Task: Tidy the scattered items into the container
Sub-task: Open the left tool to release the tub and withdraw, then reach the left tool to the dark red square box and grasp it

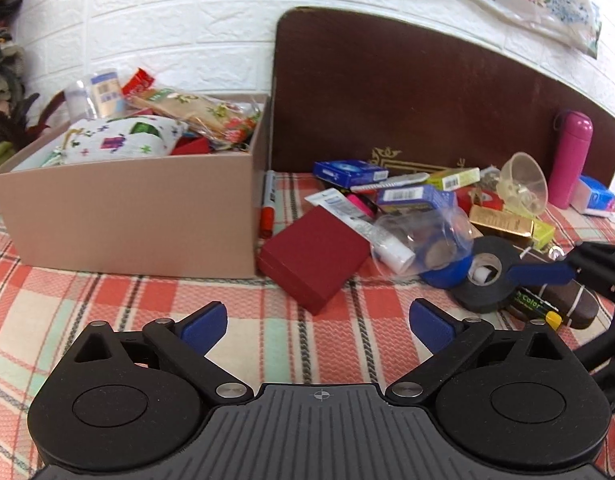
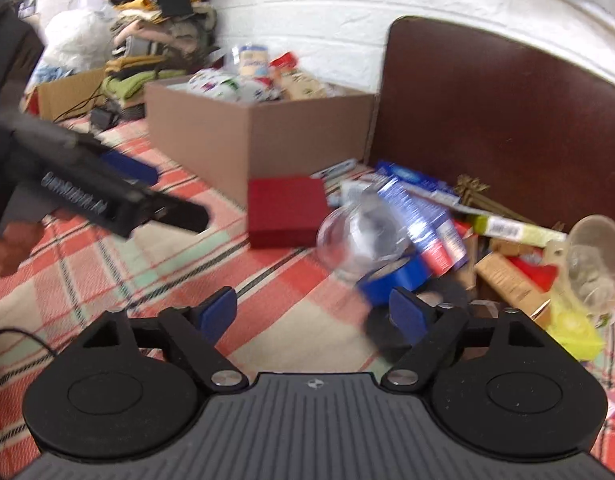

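A tan cardboard box stands at the left, full of packets; it also shows in the right wrist view. Beside it lie a dark red box, a clear plastic jar, a blue tape roll and a black tape roll. My left gripper is open and empty above the cloth, short of the red box. My right gripper is open and empty; its right finger reaches over the black tape roll.
A checked cloth covers the surface. A brown headboard stands behind the pile. Blue cartons, a marker, a gold box, a clear cup and a pink flask lie scattered to the right.
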The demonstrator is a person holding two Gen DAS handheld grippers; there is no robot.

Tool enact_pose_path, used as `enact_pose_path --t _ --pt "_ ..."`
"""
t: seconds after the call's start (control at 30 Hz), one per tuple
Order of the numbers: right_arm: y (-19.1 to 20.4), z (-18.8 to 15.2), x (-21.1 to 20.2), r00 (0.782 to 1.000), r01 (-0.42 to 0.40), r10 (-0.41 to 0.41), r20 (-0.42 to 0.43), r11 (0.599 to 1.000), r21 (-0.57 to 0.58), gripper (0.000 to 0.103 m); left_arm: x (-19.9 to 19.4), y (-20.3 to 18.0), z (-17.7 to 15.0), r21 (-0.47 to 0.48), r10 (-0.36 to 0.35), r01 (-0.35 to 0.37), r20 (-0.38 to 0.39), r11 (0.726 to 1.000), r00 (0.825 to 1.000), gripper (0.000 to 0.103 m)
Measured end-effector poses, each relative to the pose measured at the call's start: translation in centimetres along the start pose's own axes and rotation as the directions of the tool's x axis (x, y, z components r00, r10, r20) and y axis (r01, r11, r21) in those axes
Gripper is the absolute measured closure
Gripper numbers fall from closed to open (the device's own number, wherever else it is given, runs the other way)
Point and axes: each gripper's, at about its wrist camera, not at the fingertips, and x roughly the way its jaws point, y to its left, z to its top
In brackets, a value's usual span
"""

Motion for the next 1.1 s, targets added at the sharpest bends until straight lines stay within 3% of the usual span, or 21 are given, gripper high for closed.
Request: enact_pose_path --t 0.37,0.63,0.8,1.1 --pt "0.5 0.8 3.8 0.997 -0.069 0.069 -0.042 0.998 -0.014 0.041 3.2 1.1 0.3 -0.022 -0.029 0.028 -0.054 0.999 0.998 0.016" --pt "0.0 2.0 7.1 0.994 -0.094 0.094 -0.048 0.995 0.019 0.041 5.8 1.7 1.1 -0.038 -0.046 0.043 -0.078 0.998 0.996 0.021" --pt "-0.4 3.0 8.4 0.995 -0.097 0.096 -0.022 0.995 -0.008 0.035 6.7 2.6 1.6 -0.074 -0.053 0.047 -0.076 0.996 0.996 0.024" --pt "0.0 3.3 7.7 0.982 -0.183 0.186 0.029 0.979 -0.088 0.031 6.6 3.4 2.1 -0.092 -0.053 0.047 -0.068 0.995 0.996 0.024"
